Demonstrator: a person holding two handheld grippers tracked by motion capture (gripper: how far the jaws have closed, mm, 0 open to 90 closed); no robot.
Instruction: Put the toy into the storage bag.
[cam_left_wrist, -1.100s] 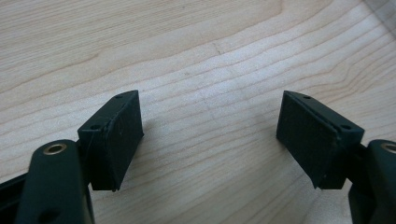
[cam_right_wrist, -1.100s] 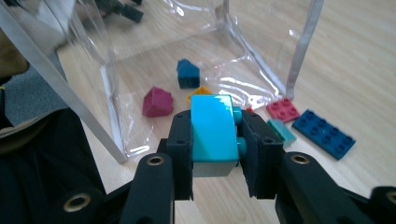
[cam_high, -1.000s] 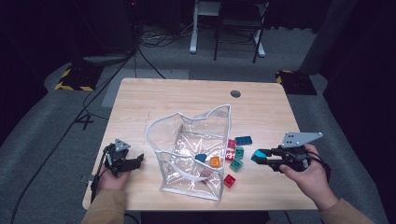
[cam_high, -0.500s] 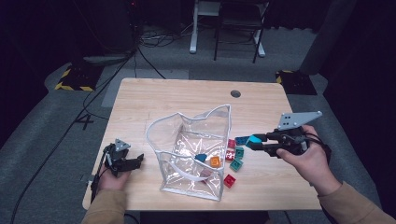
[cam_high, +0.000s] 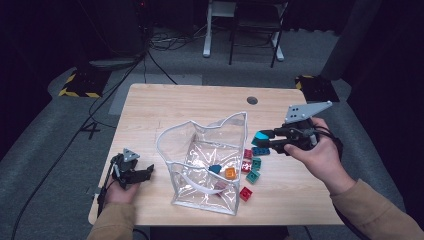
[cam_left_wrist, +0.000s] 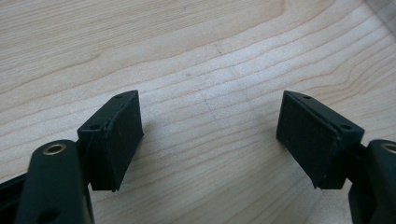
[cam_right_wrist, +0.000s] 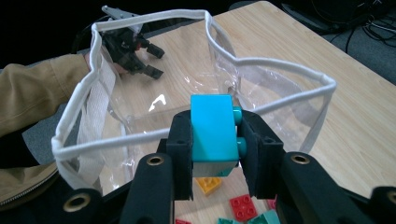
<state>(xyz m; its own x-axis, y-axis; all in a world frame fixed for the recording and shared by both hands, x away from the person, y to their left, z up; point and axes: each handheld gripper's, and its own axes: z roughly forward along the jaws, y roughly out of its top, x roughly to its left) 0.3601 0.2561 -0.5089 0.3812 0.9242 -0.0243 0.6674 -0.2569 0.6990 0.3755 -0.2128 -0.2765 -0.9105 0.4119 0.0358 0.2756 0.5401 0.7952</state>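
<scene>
On the wooden counter (cam_high: 190, 107), your right claw (cam_right_wrist: 214, 140) grips a turquoise brick (cam_right_wrist: 212, 133), the clear bag's (cam_high: 200, 165) open mouth straight ahead; your left claw (cam_left_wrist: 210, 135) gapes empty.

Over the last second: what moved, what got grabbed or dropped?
The right gripper, shut on the cyan brick, lifted it off the table and carried it toward the clear bag's rim. Nothing was let go. The left gripper stayed put with open, empty jaws; the bag and the loose bricks beside it didn't shift.
</scene>
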